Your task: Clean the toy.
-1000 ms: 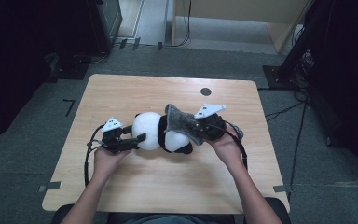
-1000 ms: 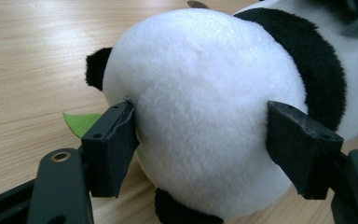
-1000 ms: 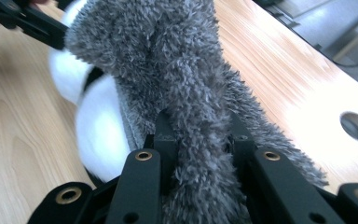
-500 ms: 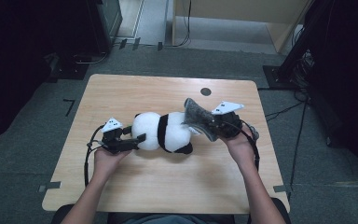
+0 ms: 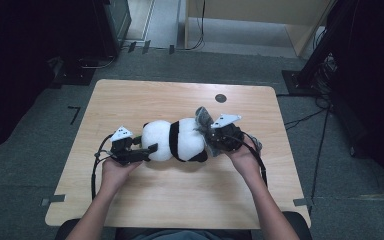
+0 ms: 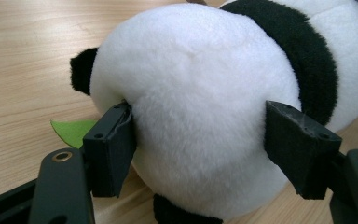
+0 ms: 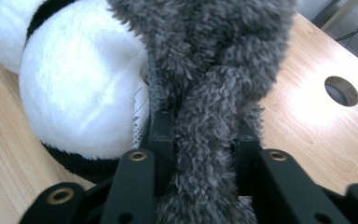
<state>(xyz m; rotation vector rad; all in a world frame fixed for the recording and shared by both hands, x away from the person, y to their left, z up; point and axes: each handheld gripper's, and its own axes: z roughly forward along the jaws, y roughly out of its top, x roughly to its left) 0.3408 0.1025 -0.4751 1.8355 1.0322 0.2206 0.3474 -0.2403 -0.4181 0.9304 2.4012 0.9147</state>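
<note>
The panda toy (image 5: 175, 141) lies lengthwise across the middle of the frame between my tongs: my left tongs (image 5: 147, 151) clasp its white head, my right tongs (image 5: 211, 134) pinch the grey cloth (image 7: 214, 84) at its far end.

Light falls from above onto the wooden table (image 5: 145, 100), leaving the floor around it dim and the far corners nearly black. The high view is soft and grainy. Both gripper views are bright; the table's hole (image 7: 341, 90) sits beside a pale glare patch
</note>
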